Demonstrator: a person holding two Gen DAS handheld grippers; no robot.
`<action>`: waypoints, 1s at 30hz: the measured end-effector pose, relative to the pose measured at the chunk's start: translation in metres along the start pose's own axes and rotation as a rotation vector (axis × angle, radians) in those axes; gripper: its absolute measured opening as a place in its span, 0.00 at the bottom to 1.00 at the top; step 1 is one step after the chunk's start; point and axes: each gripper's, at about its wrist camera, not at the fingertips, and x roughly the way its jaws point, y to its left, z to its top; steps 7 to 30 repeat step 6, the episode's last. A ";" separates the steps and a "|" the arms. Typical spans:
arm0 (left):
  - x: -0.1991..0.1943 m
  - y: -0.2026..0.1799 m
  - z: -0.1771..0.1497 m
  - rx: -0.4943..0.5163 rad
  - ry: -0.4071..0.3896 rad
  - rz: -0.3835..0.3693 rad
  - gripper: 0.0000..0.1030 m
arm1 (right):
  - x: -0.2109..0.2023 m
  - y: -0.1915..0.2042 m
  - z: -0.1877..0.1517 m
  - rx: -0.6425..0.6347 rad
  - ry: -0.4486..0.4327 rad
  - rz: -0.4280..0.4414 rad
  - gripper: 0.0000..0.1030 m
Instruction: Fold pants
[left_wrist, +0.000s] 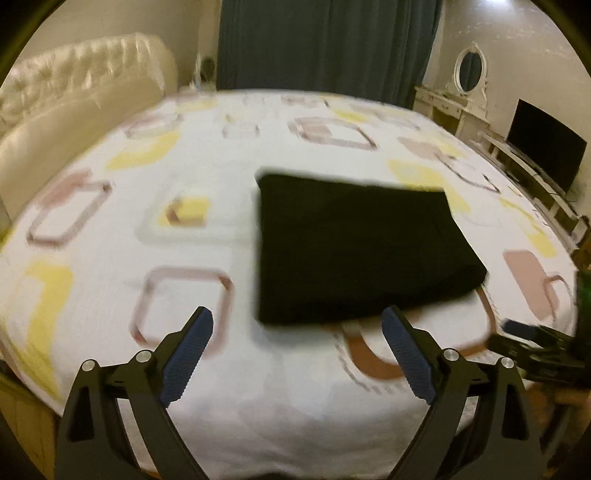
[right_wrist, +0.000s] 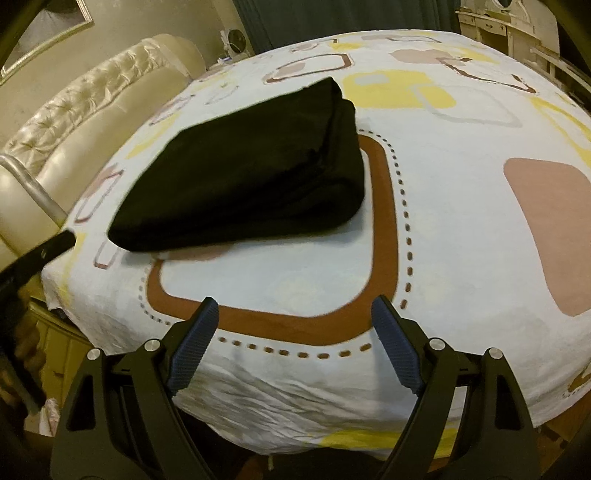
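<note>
The black pants (left_wrist: 354, 243) lie in a compact folded stack at the centre of the frame, on the patterned bed (left_wrist: 110, 258). The left tool (left_wrist: 297, 334) and right tool (right_wrist: 295, 317) both hang spread wide and empty, short of the stack. Folding looks finished; at most, a final press to flatten the layers remains.

The left gripper (left_wrist: 297, 325) hangs over the near part of a white bedspread printed with yellow, pink and brown rounded squares (left_wrist: 110, 240), its 2 blue-padded fingers (left_wrist: 188, 354) spread wide with nothing between them. Just beyond the fingertips lie black pants folded into a compact rectangle (left_wrist: 354, 247), flat on the bedspread. The right gripper (left_wrist: 535, 347) shows blurred at the right edge.
</note>
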 end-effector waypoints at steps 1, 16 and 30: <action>0.002 0.008 0.007 0.007 -0.023 0.011 0.89 | -0.003 0.000 0.006 0.003 -0.006 0.018 0.82; 0.063 0.085 0.059 -0.058 -0.024 0.156 0.89 | -0.010 -0.024 0.064 0.026 -0.093 0.001 0.88; 0.063 0.085 0.059 -0.058 -0.024 0.156 0.89 | -0.010 -0.024 0.064 0.026 -0.093 0.001 0.88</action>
